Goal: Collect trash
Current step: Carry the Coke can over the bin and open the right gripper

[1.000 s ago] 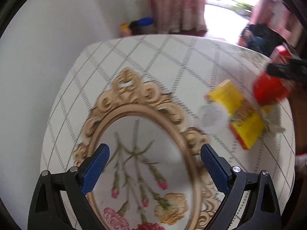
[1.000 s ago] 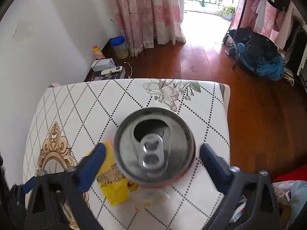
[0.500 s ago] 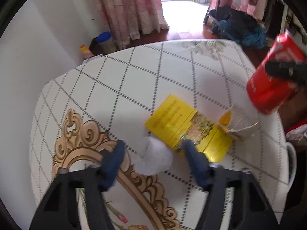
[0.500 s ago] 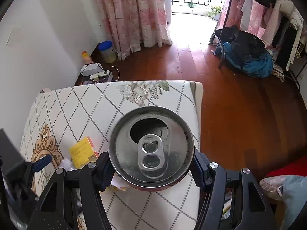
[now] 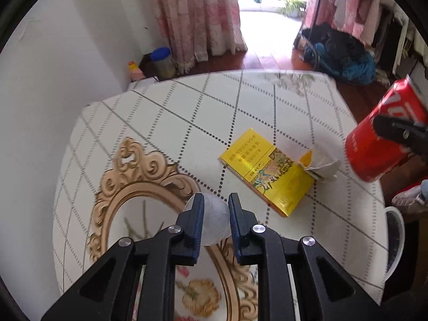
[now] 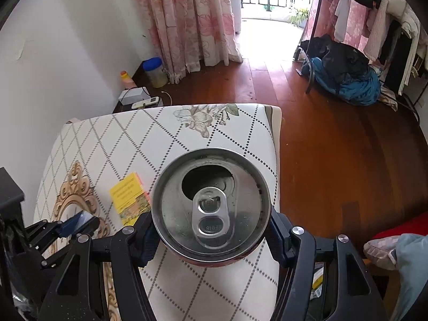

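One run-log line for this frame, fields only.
left gripper: shut on clear plastic piece | right gripper: shut on red can, opened | on table: yellow box, torn paper

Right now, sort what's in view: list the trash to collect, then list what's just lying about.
Trash:
- red can, clamped in the right hand-held gripper
- translucent cup, clamped in the left hand-held gripper
- yellow packet on the table
- torn paper scrap beside it

Lying about:
- blue-lidded jar
- clothes pile
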A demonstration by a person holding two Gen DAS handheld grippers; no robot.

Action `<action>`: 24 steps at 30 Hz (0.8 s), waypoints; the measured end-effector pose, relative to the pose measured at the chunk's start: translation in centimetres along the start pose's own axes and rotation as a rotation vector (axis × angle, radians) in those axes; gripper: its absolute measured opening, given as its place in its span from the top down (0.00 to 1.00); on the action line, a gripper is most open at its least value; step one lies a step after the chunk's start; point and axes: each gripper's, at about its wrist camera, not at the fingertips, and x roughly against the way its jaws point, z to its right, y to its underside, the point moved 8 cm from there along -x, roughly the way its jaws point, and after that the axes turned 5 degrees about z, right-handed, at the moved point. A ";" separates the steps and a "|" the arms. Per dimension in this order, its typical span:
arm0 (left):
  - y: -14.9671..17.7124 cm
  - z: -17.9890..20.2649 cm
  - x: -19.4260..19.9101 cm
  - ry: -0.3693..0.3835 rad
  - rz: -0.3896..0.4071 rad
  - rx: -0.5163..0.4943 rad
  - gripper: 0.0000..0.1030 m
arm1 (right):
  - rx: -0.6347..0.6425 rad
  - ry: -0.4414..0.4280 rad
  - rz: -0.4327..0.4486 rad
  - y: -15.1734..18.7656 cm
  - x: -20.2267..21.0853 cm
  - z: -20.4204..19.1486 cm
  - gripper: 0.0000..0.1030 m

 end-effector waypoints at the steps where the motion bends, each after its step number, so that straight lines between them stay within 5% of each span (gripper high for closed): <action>1: -0.1 -0.2 0.7 -0.001 0.010 0.007 0.85 | 0.002 -0.007 0.006 0.2 0.6 -0.2 0.34; 14: -2.0 3.4 14.9 0.087 0.212 0.037 0.85 | -0.065 -0.036 0.130 2.1 12.5 2.7 0.34; 24: -1.5 17.3 20.1 0.301 0.253 -0.081 0.85 | -0.196 0.061 0.213 6.6 23.0 14.3 0.34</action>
